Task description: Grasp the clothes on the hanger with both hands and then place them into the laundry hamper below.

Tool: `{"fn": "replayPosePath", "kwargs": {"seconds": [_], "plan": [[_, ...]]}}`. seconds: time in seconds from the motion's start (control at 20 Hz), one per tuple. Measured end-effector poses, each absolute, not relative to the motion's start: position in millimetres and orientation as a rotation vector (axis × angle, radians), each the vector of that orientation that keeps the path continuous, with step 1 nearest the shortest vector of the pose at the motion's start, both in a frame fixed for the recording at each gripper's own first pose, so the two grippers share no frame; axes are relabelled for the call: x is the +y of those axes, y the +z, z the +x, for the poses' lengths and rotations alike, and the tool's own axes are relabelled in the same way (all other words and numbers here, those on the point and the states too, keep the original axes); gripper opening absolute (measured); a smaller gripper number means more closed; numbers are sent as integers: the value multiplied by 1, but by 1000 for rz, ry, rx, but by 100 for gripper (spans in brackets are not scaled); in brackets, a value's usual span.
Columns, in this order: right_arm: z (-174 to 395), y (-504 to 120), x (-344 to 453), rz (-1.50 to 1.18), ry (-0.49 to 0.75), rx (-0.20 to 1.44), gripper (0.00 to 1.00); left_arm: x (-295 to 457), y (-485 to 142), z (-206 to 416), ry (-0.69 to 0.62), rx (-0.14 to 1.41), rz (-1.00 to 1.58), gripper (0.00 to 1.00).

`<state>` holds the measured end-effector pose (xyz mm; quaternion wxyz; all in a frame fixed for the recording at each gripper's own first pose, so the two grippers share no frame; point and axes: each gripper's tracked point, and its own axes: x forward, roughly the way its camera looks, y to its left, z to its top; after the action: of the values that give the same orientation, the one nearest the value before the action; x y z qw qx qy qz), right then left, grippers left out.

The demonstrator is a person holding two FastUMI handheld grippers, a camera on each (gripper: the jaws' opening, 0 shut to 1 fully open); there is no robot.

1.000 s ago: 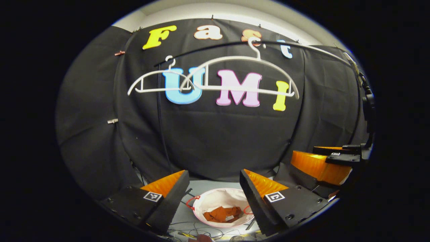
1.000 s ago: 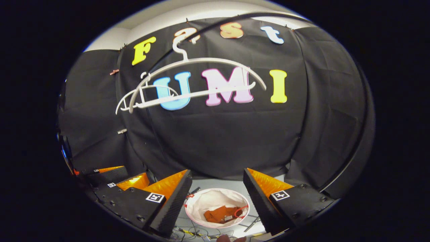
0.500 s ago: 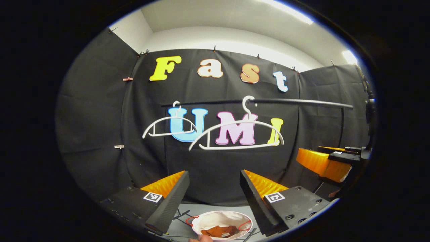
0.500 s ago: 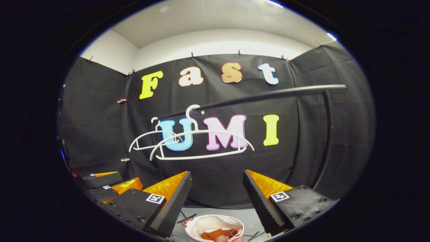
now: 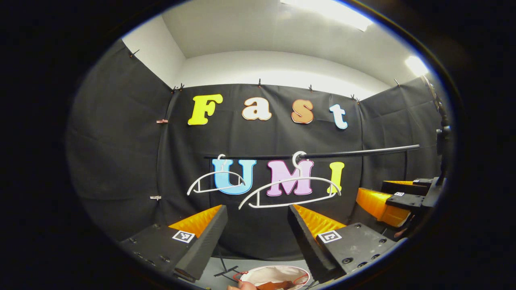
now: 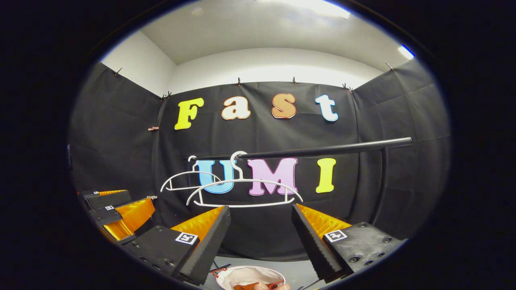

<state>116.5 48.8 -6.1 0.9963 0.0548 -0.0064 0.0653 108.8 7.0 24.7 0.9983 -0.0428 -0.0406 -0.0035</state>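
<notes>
No legible text, number or brand on your kit. Only signs: square black-and-white coded markers, one atop each finger of your left gripper and right gripper; no characters readable.

The grey floor is carrying a white laundry hamper at the near edge. Rust-coloured clothes are lying inside it. A black rail is bearing two bare white hangers, far off.
</notes>
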Motion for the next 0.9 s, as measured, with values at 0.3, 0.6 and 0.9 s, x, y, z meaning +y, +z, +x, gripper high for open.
{"fn": "replayPosePath", "kwargs": {"seconds": [0.3, 0.6, 0.9], "plan": [[117, -13, 49, 118, 122, -4, 98, 9, 27, 109, -1, -89, -93, 95], [116, -14, 51, 104, 125, -1, 98, 7, 27, 111, -5, -89, -86, 95], [113, -11, 56, 91, 133, -8, 93, 4, 32, 108, -7, -101, -76, 92]]}}
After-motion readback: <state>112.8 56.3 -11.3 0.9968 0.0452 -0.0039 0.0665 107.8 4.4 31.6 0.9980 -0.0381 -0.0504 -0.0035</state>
